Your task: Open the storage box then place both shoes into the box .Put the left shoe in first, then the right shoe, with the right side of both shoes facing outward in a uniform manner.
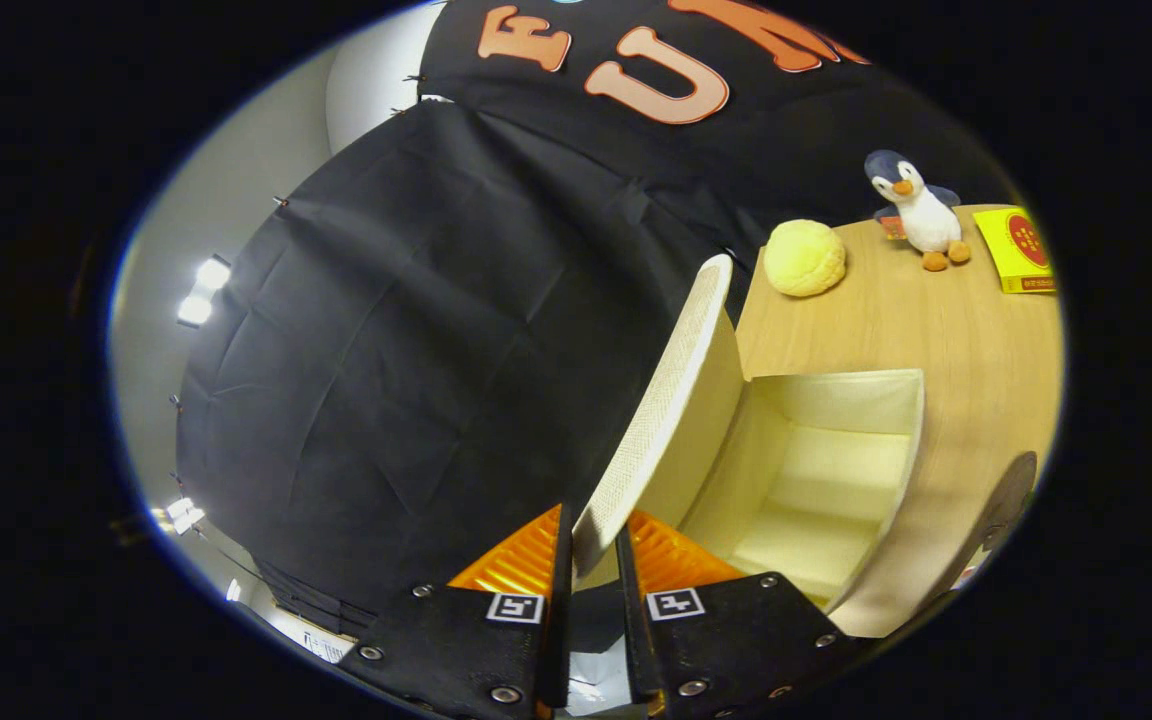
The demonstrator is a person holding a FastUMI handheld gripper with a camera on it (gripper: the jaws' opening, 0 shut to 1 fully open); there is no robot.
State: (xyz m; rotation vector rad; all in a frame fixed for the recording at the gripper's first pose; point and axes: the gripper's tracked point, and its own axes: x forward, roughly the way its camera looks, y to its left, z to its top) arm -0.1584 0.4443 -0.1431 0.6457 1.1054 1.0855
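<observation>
My gripper (pixel 594 545) is shut on the edge of the cream storage box's lid (pixel 671 410), with one finger on each face of it. The lid is swung up and stands nearly on edge, hinged along the box's left side. To the right of the lid the cream storage box (pixel 816 480) lies open on the wooden table, and its pale inside has nothing in it. A dark rounded thing (pixel 1006 500) beyond the box's right wall may be a shoe, but too little of it shows to be sure.
On the wooden table (pixel 946 330) beyond the box sit a yellow round plush (pixel 804 258), a penguin toy (pixel 921 212) and a yellow booklet (pixel 1018 250). Black cloth walls stand to the left and behind.
</observation>
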